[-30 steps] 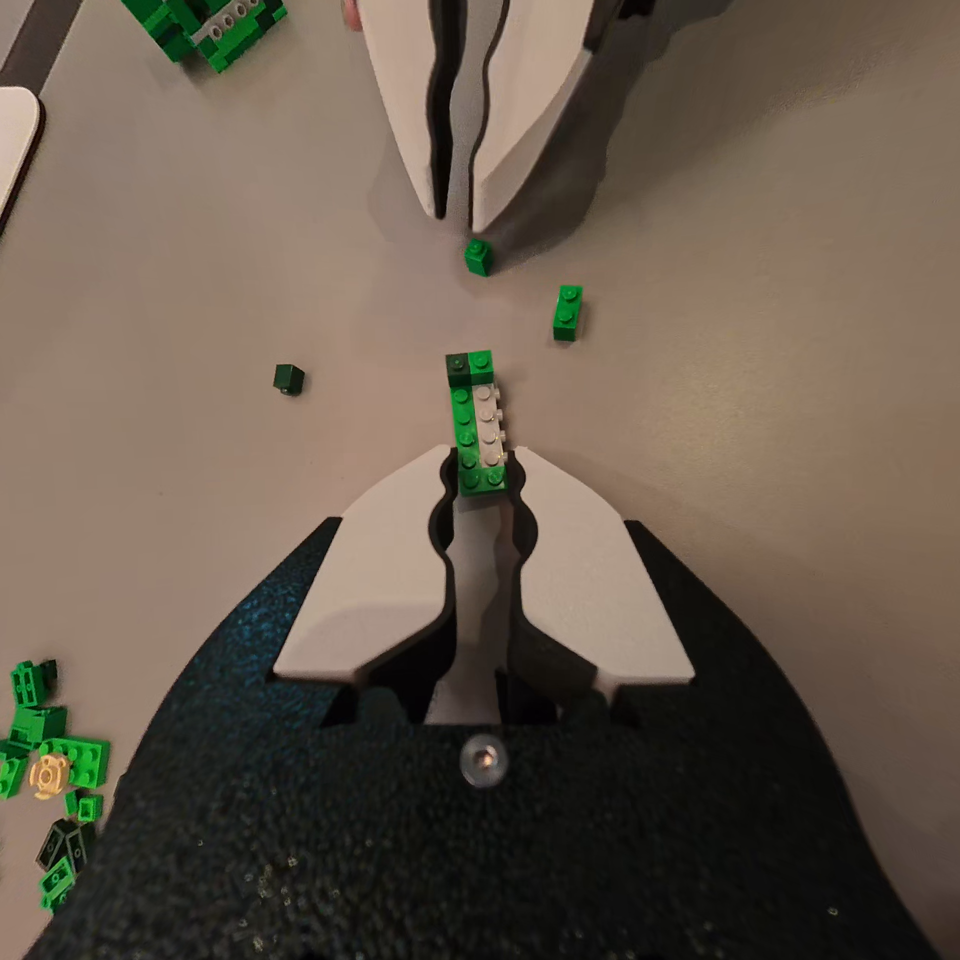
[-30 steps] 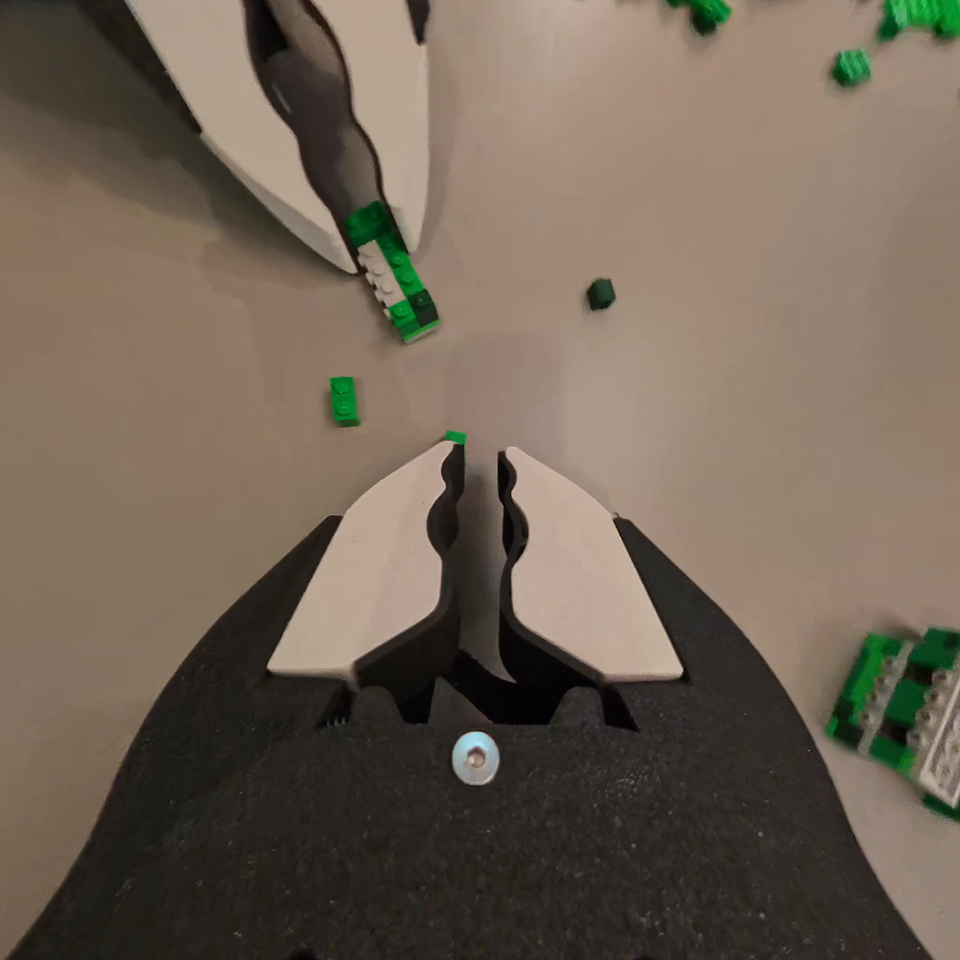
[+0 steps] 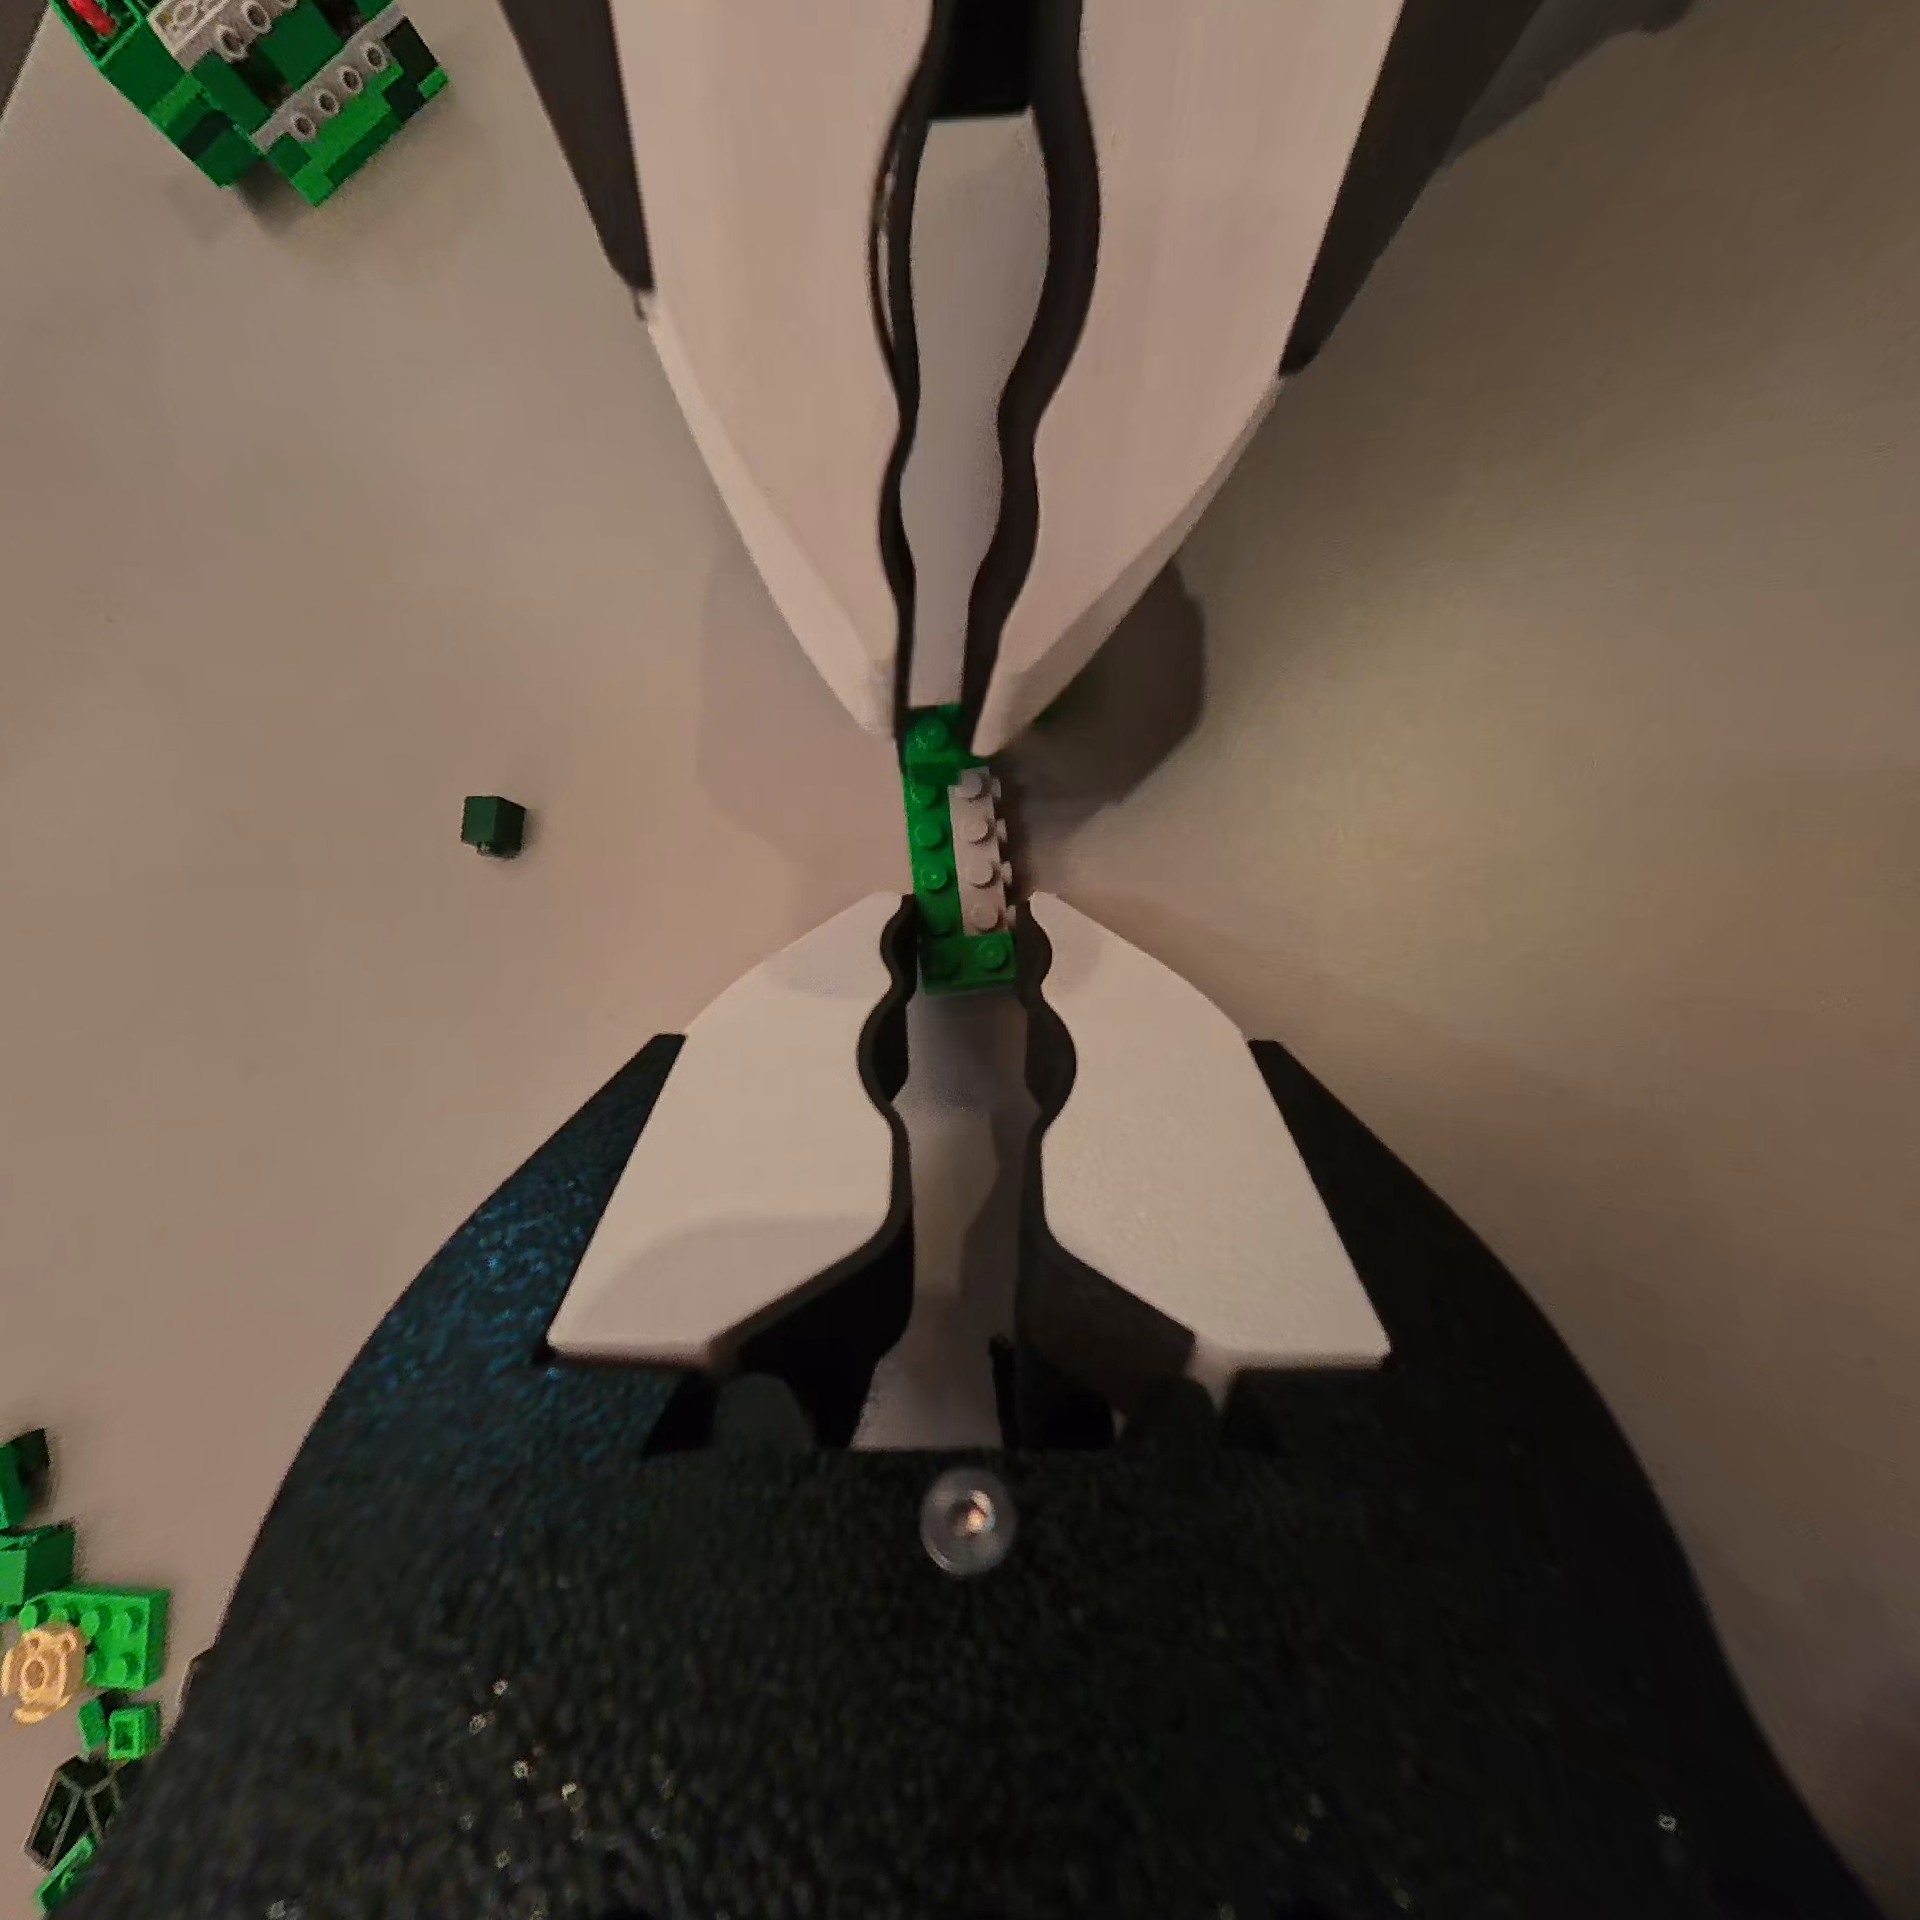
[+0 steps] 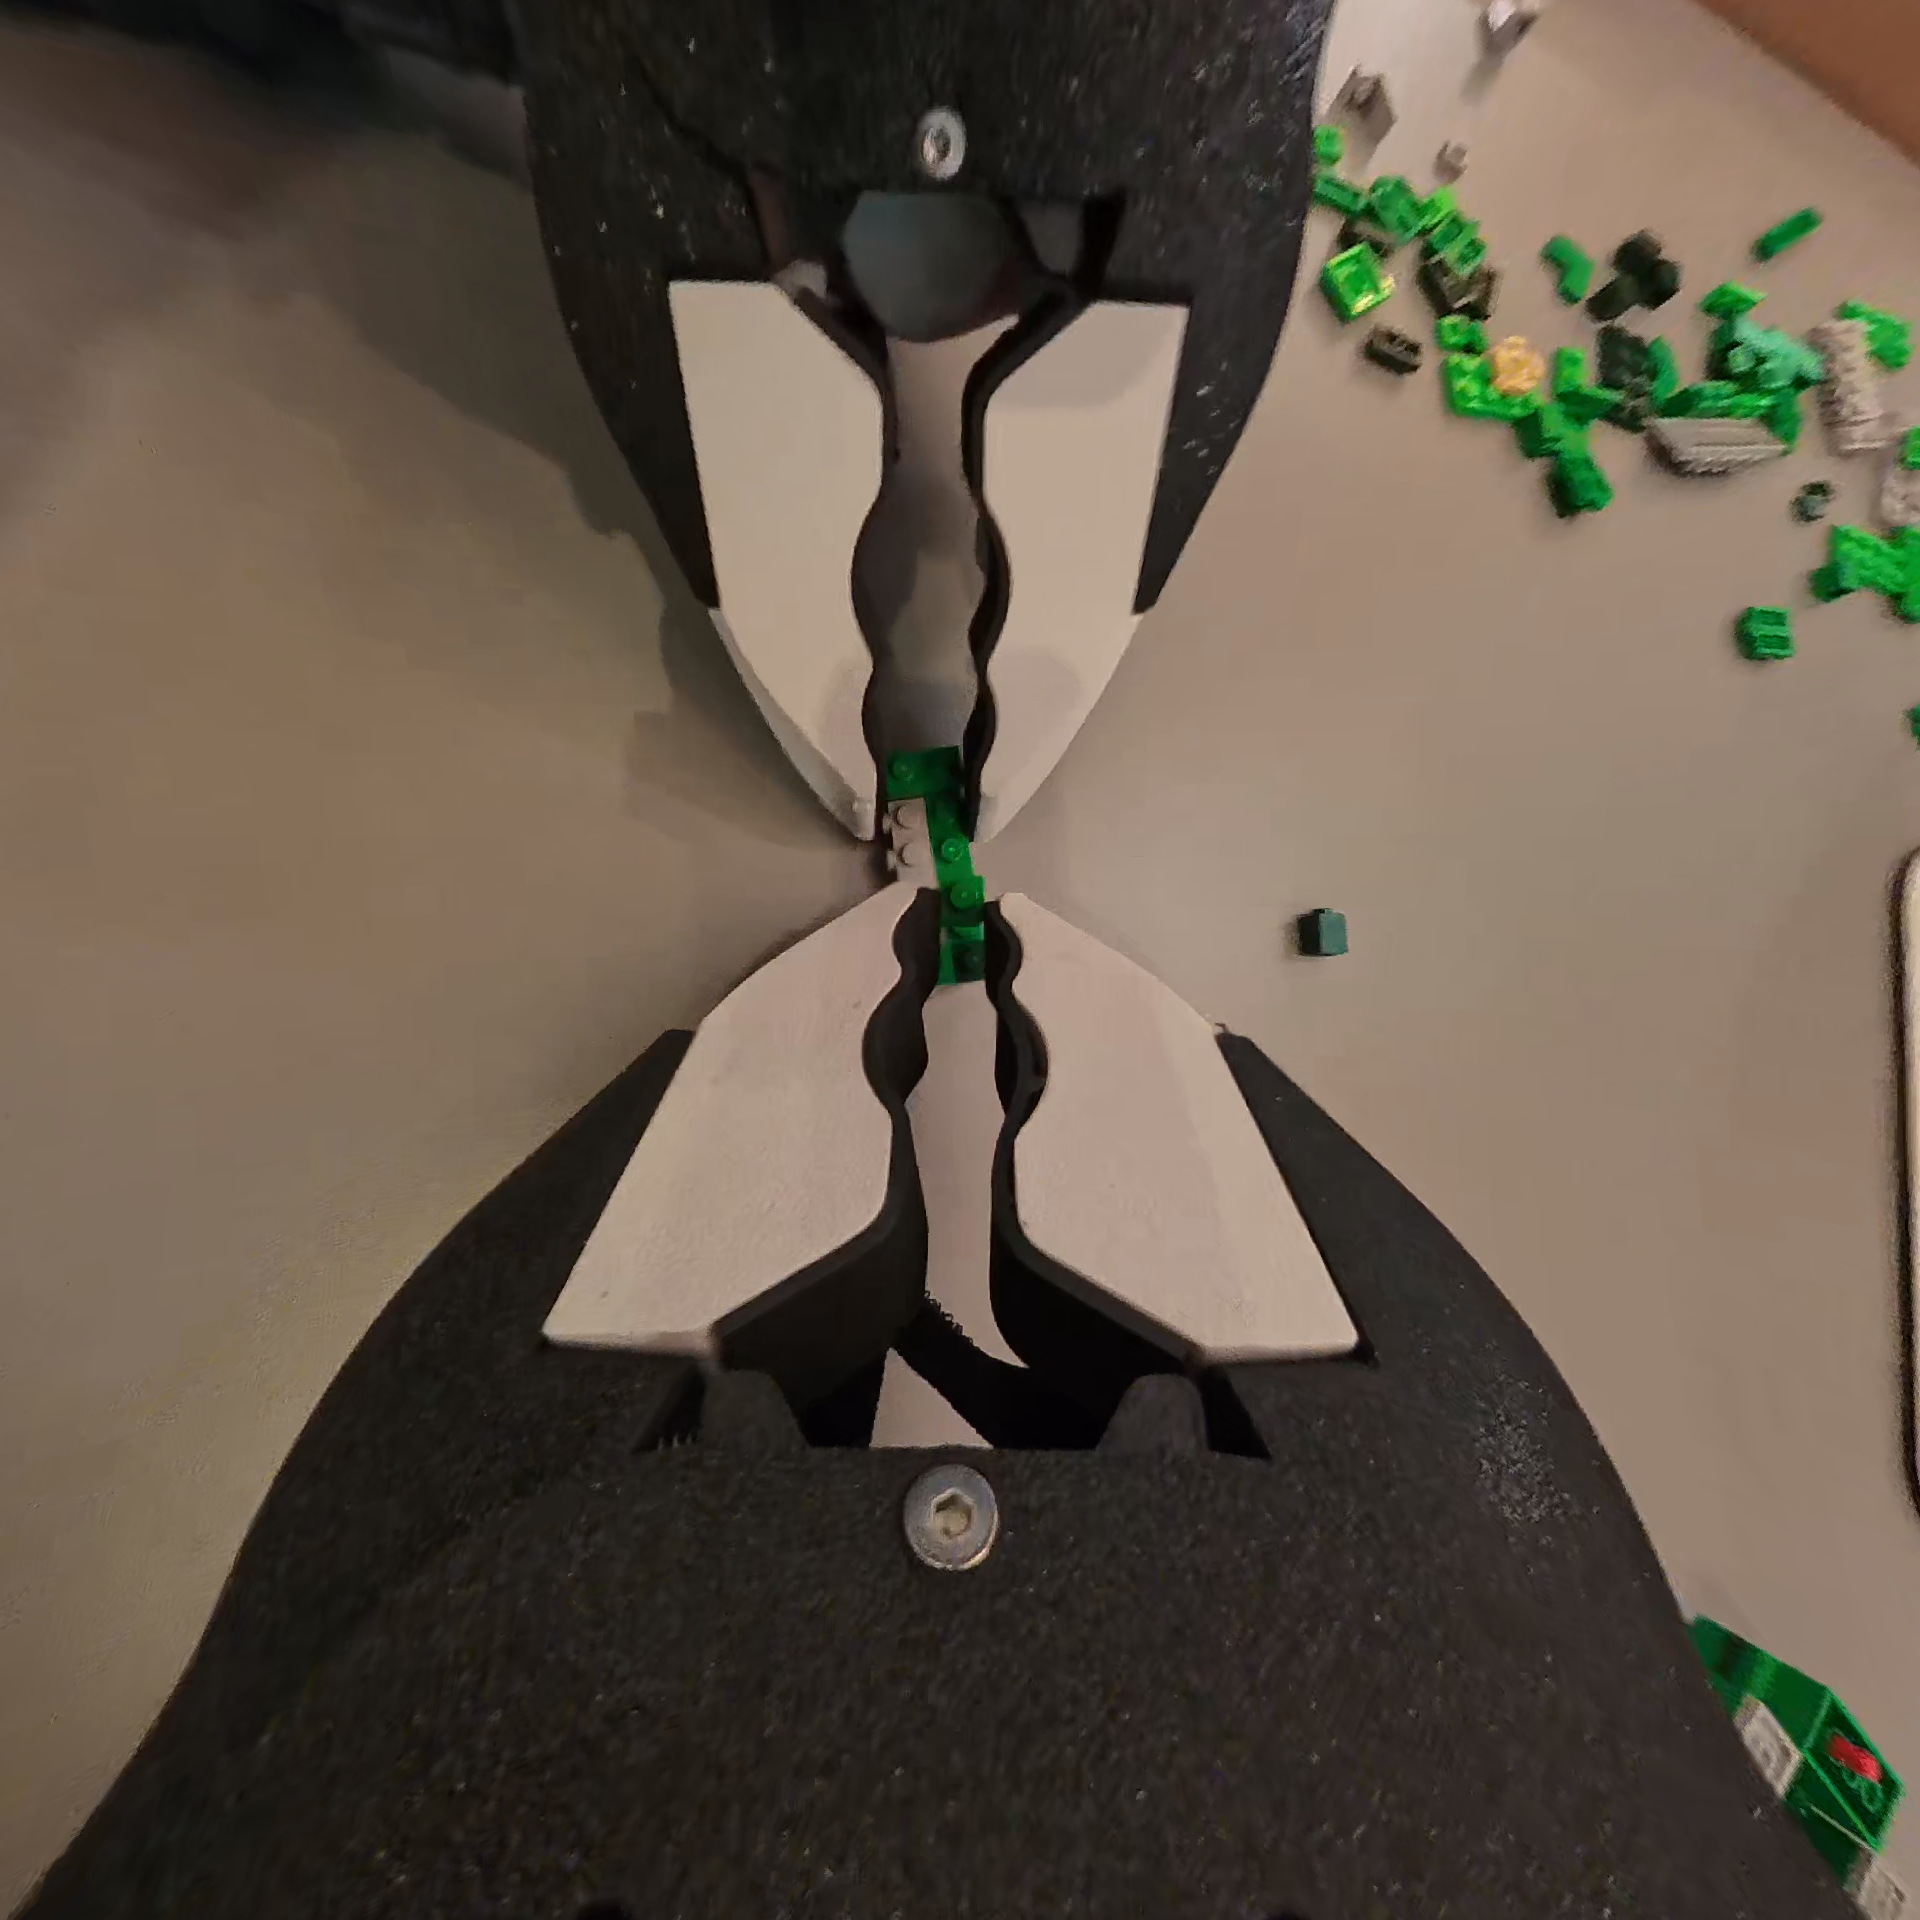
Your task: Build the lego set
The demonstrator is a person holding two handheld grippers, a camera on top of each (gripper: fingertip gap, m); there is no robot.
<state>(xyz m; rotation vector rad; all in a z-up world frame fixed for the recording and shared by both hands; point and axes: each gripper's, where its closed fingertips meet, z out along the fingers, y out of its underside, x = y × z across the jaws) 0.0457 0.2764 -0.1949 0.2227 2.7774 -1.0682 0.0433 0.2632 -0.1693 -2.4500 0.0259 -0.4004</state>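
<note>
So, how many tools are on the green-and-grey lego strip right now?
2. The left tool clamps one end of the lego strip; the right tool closes on the opposite end.

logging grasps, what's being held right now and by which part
The green and grey lego strip is held at both ends: left gripper fingers clamp its two-stud green end, right gripper fingers pinch the opposite dark green end.
</note>
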